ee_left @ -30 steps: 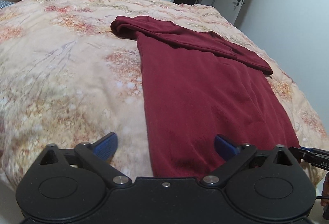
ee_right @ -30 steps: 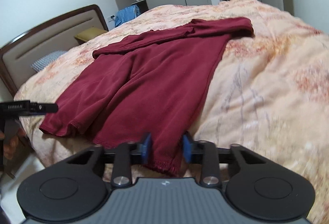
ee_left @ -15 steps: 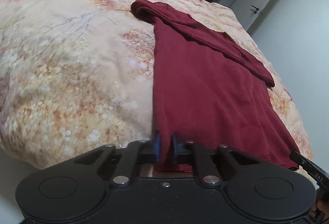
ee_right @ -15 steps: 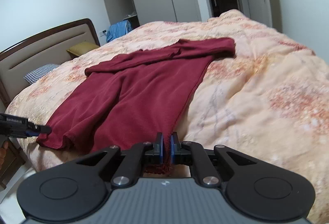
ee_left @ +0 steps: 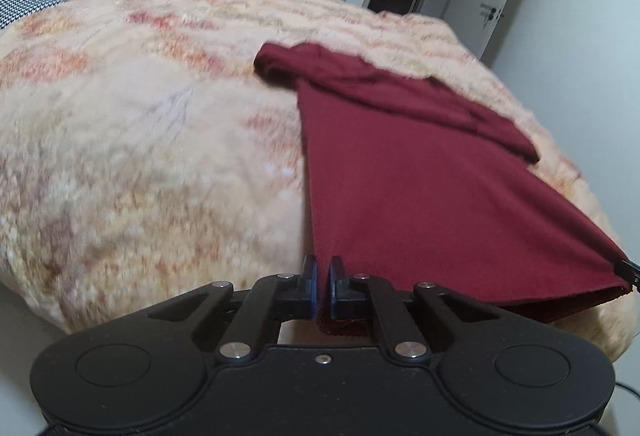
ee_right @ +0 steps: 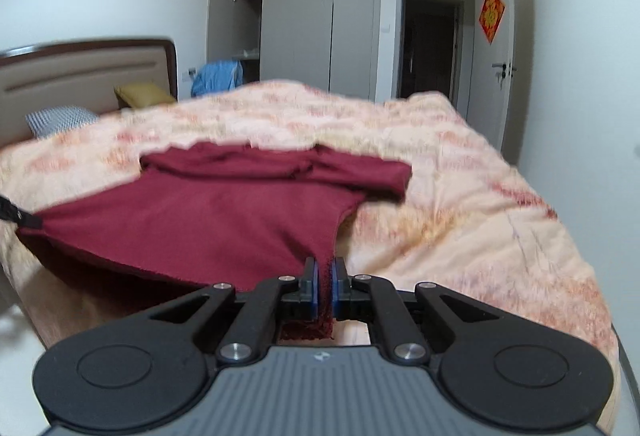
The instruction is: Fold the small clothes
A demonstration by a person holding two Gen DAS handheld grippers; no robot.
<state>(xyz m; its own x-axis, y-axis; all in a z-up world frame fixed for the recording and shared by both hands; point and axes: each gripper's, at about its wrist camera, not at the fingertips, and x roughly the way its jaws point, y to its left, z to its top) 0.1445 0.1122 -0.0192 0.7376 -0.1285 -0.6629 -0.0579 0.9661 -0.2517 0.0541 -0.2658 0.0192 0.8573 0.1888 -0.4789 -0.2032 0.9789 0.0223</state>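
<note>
A dark red long-sleeved garment (ee_left: 400, 172) lies on the floral quilt, its sleeves folded across the far end. My left gripper (ee_left: 324, 272) is shut on one near hem corner. My right gripper (ee_right: 324, 274) is shut on the other hem corner of the garment (ee_right: 208, 220). The hem is lifted off the quilt and stretched taut between the two grippers. The tip of the right gripper shows at the right edge of the left wrist view (ee_left: 630, 270). The left gripper's tip shows at the left edge of the right wrist view (ee_right: 16, 216).
The floral quilt (ee_left: 140, 140) covers the whole bed. A headboard (ee_right: 80, 72), a checked pillow (ee_right: 60, 118) and a yellow pillow (ee_right: 142, 94) are at the head end. A blue cloth (ee_right: 218, 76), wardrobe (ee_right: 304, 16) and doors stand beyond.
Both grippers closed on the hem corners, the left one from wide open. They then lifted the hem off the quilt and pulled it taut.
</note>
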